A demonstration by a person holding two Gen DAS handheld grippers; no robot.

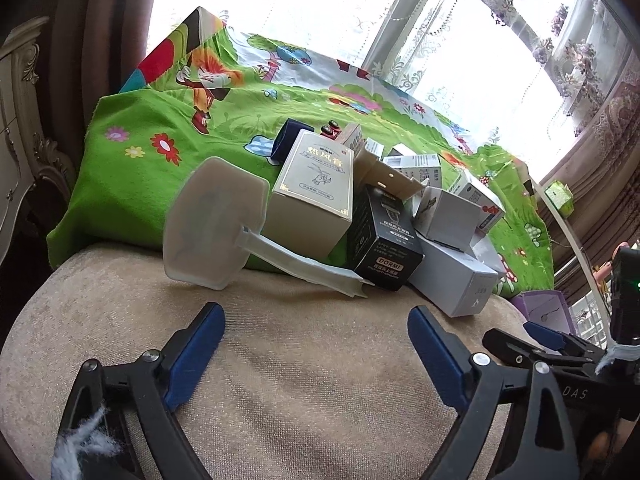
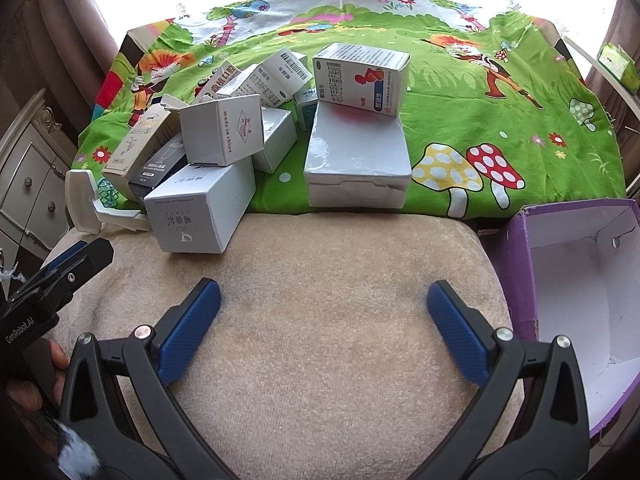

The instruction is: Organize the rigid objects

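Green cloth (image 2: 460, 92): a big bright cloth with cartoon kids, flowers and mushrooms. It lies far ahead of both grippers and the boxes sit on it.
Beige cushion (image 2: 320, 280): soft and fuzzy. It is right under both grippers and runs up to the edge of the cloth.
Purple box (image 2: 516, 264): an open box, white inside. It sits just to the right of the right gripper.
Pile of boxes (image 2: 224, 120): many small cardboard boxes, heaped ahead and to the left of the right gripper. Some lean on each other.
Flat white box (image 2: 356, 156): straight ahead of the right gripper, at the front edge of the cloth.
Red and blue box (image 2: 360, 78): it stands on top of the flat white box.
Tan box (image 1: 312, 192): tall, straight ahead of the left gripper.
Black box (image 1: 384, 240): just to the right of the tan box, touching it.
White plastic paddle (image 1: 216, 224): ahead and a bit left of the left gripper. It leans on the tan box.
Left gripper (image 1: 316, 344): its blue fingers are wide apart and hold nothing.
Right gripper (image 2: 324, 320): its blue fingers are wide apart too, and hold nothing.
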